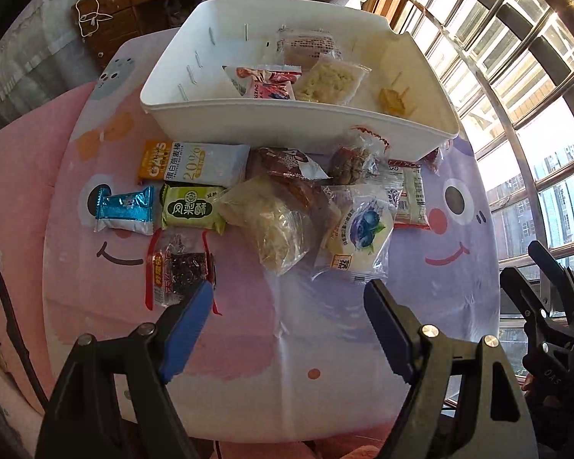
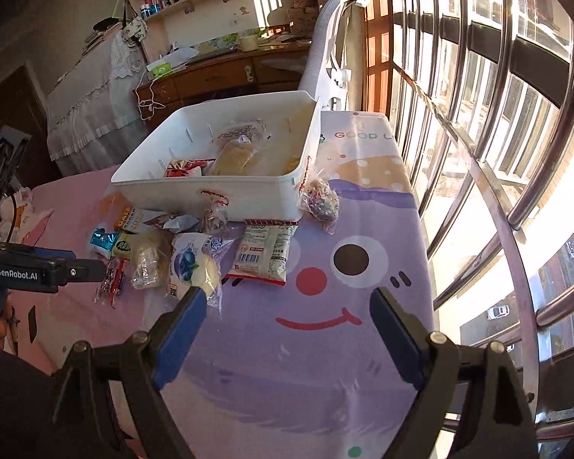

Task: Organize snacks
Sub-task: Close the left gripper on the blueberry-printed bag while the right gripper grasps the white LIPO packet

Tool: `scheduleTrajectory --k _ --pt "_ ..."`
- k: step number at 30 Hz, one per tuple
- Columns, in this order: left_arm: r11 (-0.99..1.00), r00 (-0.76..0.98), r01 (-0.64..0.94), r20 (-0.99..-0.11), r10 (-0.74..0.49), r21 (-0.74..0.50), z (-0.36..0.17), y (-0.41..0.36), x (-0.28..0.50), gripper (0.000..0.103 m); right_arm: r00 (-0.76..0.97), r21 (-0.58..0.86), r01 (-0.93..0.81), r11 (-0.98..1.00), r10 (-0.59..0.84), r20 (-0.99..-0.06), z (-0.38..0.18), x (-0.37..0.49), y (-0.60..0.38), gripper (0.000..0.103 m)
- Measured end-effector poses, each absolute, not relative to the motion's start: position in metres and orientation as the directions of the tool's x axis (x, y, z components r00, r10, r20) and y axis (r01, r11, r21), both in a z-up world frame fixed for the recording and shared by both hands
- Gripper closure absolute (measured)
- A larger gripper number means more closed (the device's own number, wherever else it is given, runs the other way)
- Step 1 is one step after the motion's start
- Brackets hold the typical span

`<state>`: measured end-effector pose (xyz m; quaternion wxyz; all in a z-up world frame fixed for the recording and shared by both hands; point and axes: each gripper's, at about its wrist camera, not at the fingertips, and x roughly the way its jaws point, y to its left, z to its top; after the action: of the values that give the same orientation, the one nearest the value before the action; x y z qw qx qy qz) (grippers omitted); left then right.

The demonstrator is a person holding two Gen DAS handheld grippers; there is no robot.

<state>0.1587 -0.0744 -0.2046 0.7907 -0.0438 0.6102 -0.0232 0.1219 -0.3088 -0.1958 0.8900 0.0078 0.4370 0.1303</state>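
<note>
Left gripper point(image 1: 289, 298): released, empty. Right gripper point(image 2: 287, 308): likewise. Snacks lie mid-frame; bin point(image 1: 287, 122) above. Take the blueberry pack point(image 1: 357, 229) by its edge.

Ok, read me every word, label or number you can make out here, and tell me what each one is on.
"OATS" and "20%": orange and pale blue bar packet.
"凤梨酥": green packet.
"GOOD L", cut off by glare: tablecloth.
"GenRobot.AI": left gripper body.
"DAS": black glove.
Barcode packet, blueberry packet, red-trimmed packet: print too small.
</note>
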Motion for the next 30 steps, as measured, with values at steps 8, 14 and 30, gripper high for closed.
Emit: scheduleTrajectory --k 8,14,30 --pt "0.996 0.212 0.006 -0.973 -0.092 -0.093 -0.230 -0.100 0.177 0.013 0.589 0.109 -0.302 0.947 0.275 -0.760 -0.220 0.143 -0.299 0.015" --pt "0.995 0.205 0.059 -0.974 -0.094 -0.084 -0.243 -0.122 0.194 0.008 0.575 0.099 -0.335 0.937 0.286 -0.766 -0.242 0.160 -0.289 0.015" --pt "0.995 0.139 0.053 -0.986 -0.094 -0.088 -0.275 -0.151 0.236 0.009 0.530 0.119 -0.423 0.898 0.352 -0.772 -0.280 0.199 -0.276 0.015"
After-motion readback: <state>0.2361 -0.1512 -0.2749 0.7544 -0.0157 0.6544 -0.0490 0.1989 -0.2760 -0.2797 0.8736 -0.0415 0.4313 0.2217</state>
